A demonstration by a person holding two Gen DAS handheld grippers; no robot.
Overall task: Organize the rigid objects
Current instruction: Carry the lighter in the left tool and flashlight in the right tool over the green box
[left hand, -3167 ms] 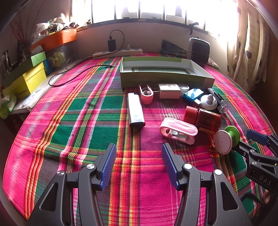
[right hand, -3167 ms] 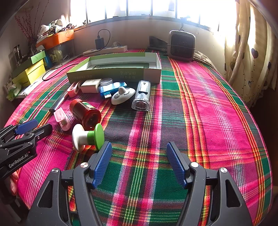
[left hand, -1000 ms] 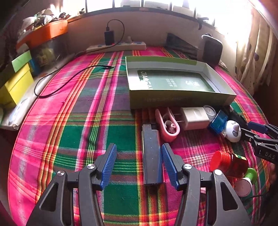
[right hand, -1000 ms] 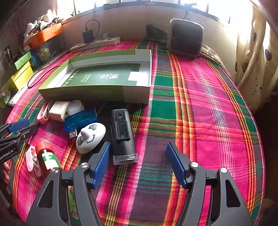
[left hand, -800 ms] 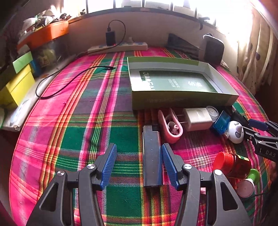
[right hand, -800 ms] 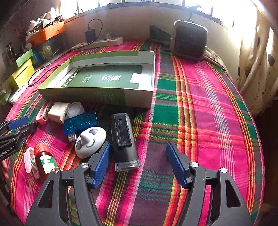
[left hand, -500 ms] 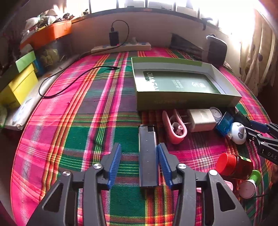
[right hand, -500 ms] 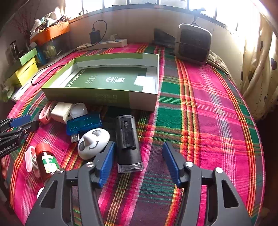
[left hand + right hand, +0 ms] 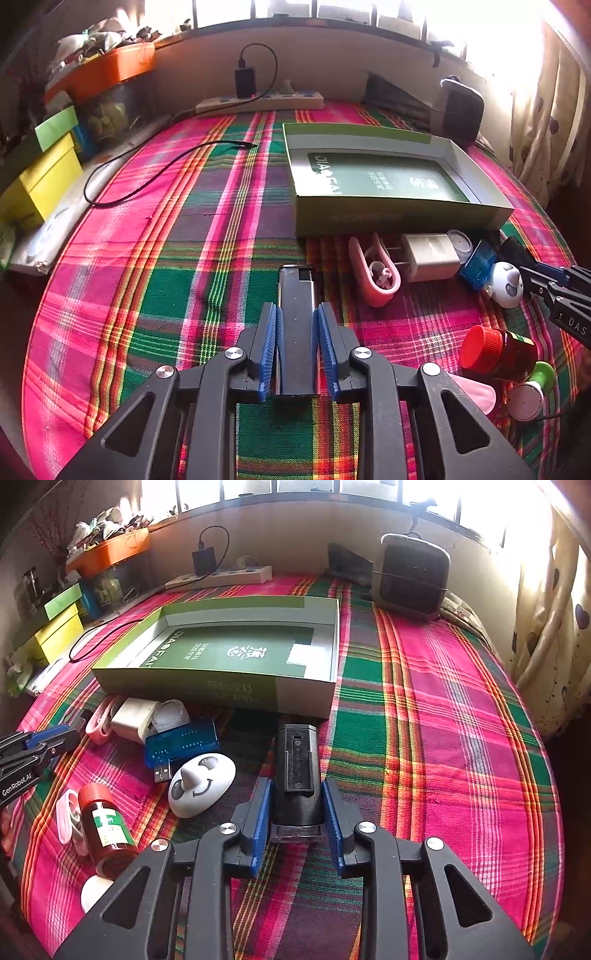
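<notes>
Plaid-covered table [image 9: 184, 236], green box [image 9: 391, 216], white charger [image 9: 430, 256], red-capped bottle [image 9: 496, 354], power strip [image 9: 258, 101]

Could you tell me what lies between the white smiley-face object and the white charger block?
The blue USB stick lies between the white smiley-face object and the white charger block, clearest in the right wrist view.

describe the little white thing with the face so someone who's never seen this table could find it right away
Start at the open green box on the plaid cloth. In front of its near wall lies a row of small gadgets; the white smiley-face piece sits just near of the blue USB stick. It alone is a rounded white dome with eyes and a grin.
</notes>
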